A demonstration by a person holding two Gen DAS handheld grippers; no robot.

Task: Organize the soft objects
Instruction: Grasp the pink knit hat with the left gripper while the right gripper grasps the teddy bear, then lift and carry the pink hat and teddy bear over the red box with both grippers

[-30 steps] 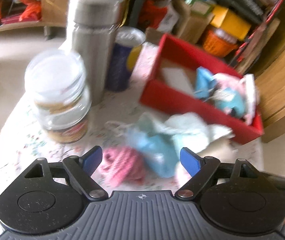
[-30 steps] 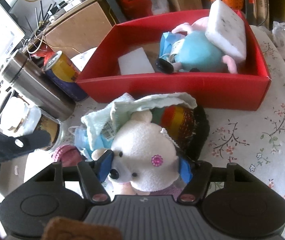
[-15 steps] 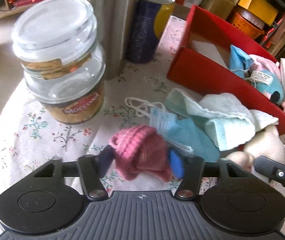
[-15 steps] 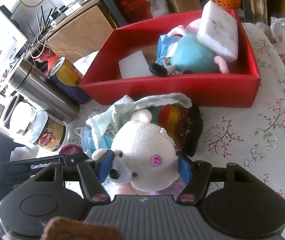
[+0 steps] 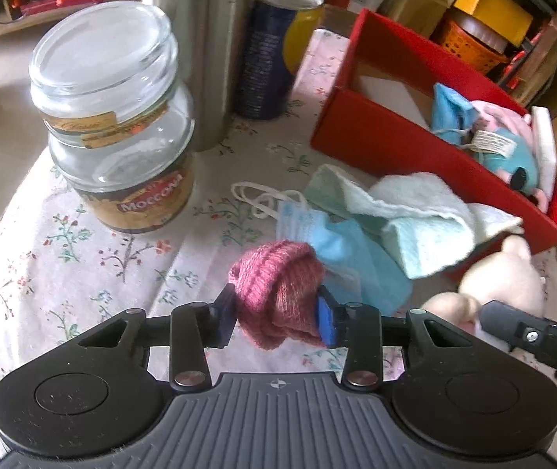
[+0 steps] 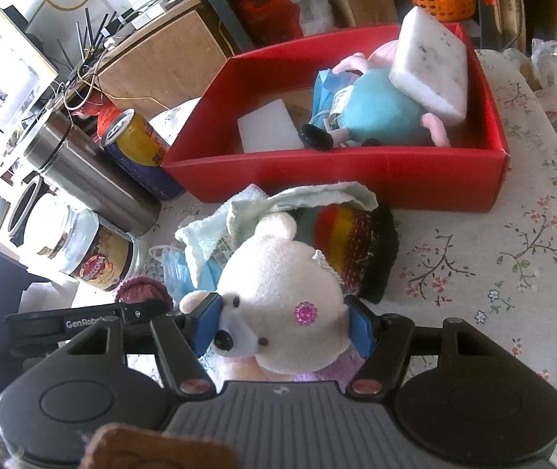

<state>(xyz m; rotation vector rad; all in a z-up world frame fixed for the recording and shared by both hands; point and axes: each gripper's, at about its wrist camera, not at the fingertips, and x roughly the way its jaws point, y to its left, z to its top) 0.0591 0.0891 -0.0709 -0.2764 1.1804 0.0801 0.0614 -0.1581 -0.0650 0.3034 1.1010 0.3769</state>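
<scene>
The pink knit ball (image 5: 278, 293) is soft, light and squashy, so it looks best to hold it around its fat middle. The left tool (image 5: 276, 314) is clamped on it there, near the desk's front edge. The white teddy (image 6: 282, 305) is soft and puffy too (its head squishes in). The right tool (image 6: 284, 326) is clamped on its head, just beside the ball.

Loose on the desk (image 6: 513, 242) I count one towel (image 5: 415, 211), one blue mask (image 5: 317, 226) and one striped knit thing (image 6: 356, 242).

The red box (image 6: 356, 179) sits at the far edge, holding one blue-and-pink plush toy (image 6: 380, 113) and two white sponges (image 6: 431, 74).

One glass jar (image 5: 118, 129), one steel flask (image 6: 90, 179) and one can (image 5: 274, 47) are hard and look like they should stay where they are.
</scene>
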